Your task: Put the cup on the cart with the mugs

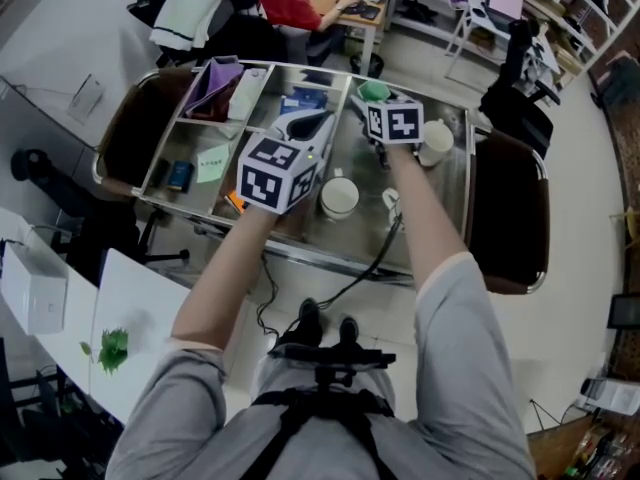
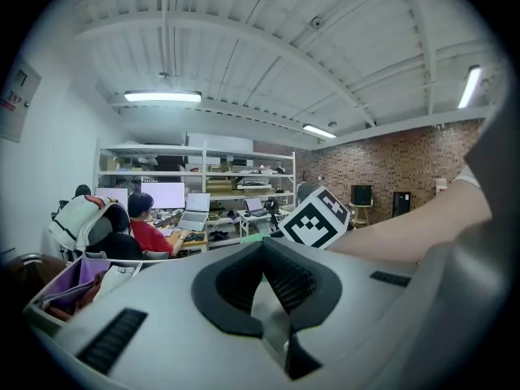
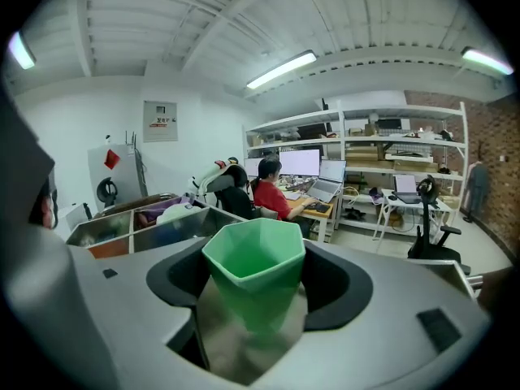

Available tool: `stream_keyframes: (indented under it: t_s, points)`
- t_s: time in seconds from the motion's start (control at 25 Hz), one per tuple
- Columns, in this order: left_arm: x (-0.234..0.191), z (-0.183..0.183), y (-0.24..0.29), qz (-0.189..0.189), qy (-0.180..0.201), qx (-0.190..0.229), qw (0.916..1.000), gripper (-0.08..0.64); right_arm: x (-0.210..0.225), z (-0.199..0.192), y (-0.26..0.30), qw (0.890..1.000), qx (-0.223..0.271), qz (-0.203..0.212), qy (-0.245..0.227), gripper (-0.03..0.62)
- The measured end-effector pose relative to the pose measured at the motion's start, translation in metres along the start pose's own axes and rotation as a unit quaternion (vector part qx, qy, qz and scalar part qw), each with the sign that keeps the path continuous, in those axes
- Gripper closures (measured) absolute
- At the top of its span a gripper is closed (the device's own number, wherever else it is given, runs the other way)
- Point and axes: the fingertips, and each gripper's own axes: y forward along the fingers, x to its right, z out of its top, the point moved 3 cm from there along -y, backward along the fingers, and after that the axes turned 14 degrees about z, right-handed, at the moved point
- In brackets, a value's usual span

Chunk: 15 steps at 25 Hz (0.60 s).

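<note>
Two bare forearms reach forward from grey sleeves over a steel cart (image 1: pixel 455 183), both aimed toward 12 o'clock in the head view. The left gripper (image 2: pixel 266 291) sits lower and nearer the body, with its marker cube (image 1: pixel 278 173) over the cart's middle. Its jaws are drawn together in a narrow wedge with nothing between them. The right gripper (image 3: pixel 253 299) is stretched further out, its marker cube (image 1: pixel 395 120) at 1 o'clock of the left one, and its jaws are clamped on the green cup (image 3: pixel 253 258). Upright and faceted, the cup has its open mouth facing up and its lower body sunk between the jaws. In the head view it shows at 11 o'clock of the right cube, over the far half of the cart; whether it touches the cart's surface cannot be told. One white mug (image 1: pixel 339 197) stands on the cart at 3 o'clock of the left cube, between the two forearms. A second white mug (image 1: pixel 436 140) stands at 4 o'clock of the right cube, just beside it. Divided compartments at the cart's 9 o'clock end hold a purple item (image 1: pixel 215 83), a blue item (image 1: pixel 180 175) and a pale green note (image 1: pixel 212 160). A black cable (image 1: pixel 370 268) drops from the near rim to the floor. Beyond the cart at 12 o'clock, a seated person in red (image 1: pixel 290 3) works at a desk.
</note>
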Motion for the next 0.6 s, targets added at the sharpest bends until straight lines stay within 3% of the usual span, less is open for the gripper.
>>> stream_keyframes:
  t_s: [0.6]
  points:
    - [-0.007,-0.006,0.005,-0.002,0.004,-0.002,1.0,0.558,0.017,-0.038,0.028,0.999,-0.034,0.009,0.04,0.247]
